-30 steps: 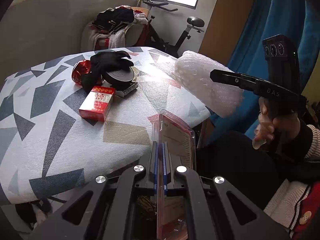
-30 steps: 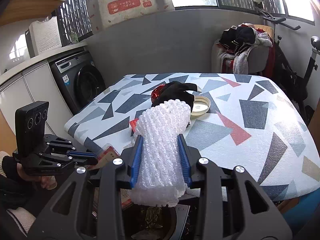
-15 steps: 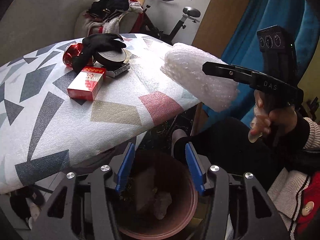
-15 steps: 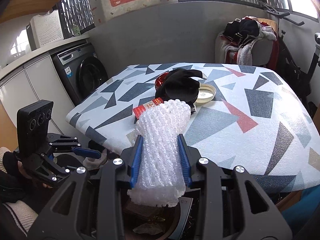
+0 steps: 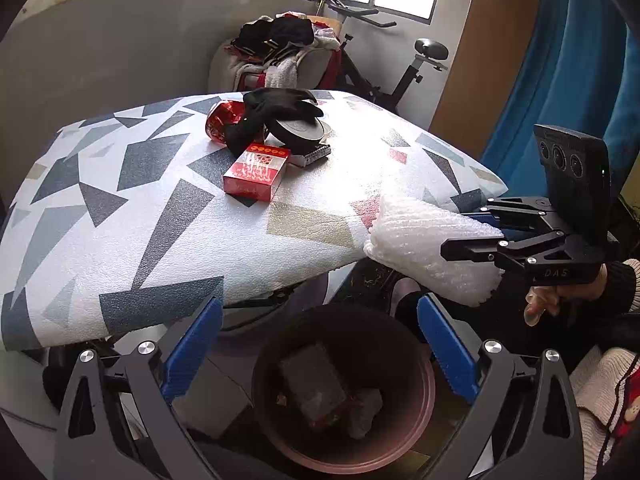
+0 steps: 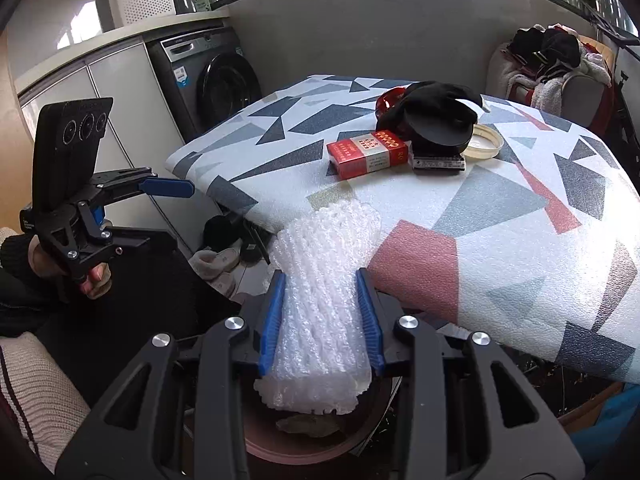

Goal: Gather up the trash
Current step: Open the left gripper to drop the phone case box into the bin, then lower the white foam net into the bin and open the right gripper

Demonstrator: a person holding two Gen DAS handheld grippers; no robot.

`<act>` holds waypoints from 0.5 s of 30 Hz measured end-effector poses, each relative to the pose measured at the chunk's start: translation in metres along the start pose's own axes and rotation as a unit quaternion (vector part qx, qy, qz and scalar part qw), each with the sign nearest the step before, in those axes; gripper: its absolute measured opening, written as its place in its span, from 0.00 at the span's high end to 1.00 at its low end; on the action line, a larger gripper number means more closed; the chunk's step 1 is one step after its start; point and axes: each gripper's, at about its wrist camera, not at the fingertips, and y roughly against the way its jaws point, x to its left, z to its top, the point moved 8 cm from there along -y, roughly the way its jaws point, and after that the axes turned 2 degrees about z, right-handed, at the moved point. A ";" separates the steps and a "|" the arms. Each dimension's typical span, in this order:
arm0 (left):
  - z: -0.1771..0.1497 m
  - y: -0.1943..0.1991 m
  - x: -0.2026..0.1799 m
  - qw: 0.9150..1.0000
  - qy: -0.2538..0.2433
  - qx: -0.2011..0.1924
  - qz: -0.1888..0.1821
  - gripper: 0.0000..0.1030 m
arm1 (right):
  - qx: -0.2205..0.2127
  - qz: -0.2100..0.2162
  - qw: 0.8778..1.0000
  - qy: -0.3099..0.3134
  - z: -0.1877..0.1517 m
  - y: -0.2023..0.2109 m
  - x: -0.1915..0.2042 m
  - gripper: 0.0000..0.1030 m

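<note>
bubble wrap (image 6: 320, 304): I'm judging it v. light, soft, springy; squashes under the pads, not fragile, prob. catches air when dropped. Best hold is across the middle of the roll, which is where I'm pinching it.
right gripper (image 6: 322, 320): I'm clamping it on the wrap, blue pads pressing both sides, roll ends sticking out front and back.
left gripper (image 5: 320, 344): I'm holding it wide apart, nothing betw. the pads.
wrap vs. bin: I'm hanging the roll just off the table's (image 5: 168, 224) near edge, above the trash bin (image 5: 344, 396) rim; near end looks over the bin mouth, far end overlapping the table edge.
bin: it's sitting on the floor below the table's near edge, already holding some scraps.
still on table: red box (image 5: 256, 170), black glove (image 5: 276, 106) etc., mid-table toward far edge, well apart from both grippers.
</note>
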 end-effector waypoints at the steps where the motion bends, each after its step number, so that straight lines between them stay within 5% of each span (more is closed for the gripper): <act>1: 0.000 0.001 0.000 1.000 -0.001 -0.004 0.005 0.07 | 0.007 0.004 1.000 0.002 -0.004 -0.004 0.003 0.63; 15: -0.005 -0.008 0.024 0.998 0.051 0.002 0.042 0.06 | 0.081 0.010 0.997 0.017 -0.031 -0.037 0.010 0.59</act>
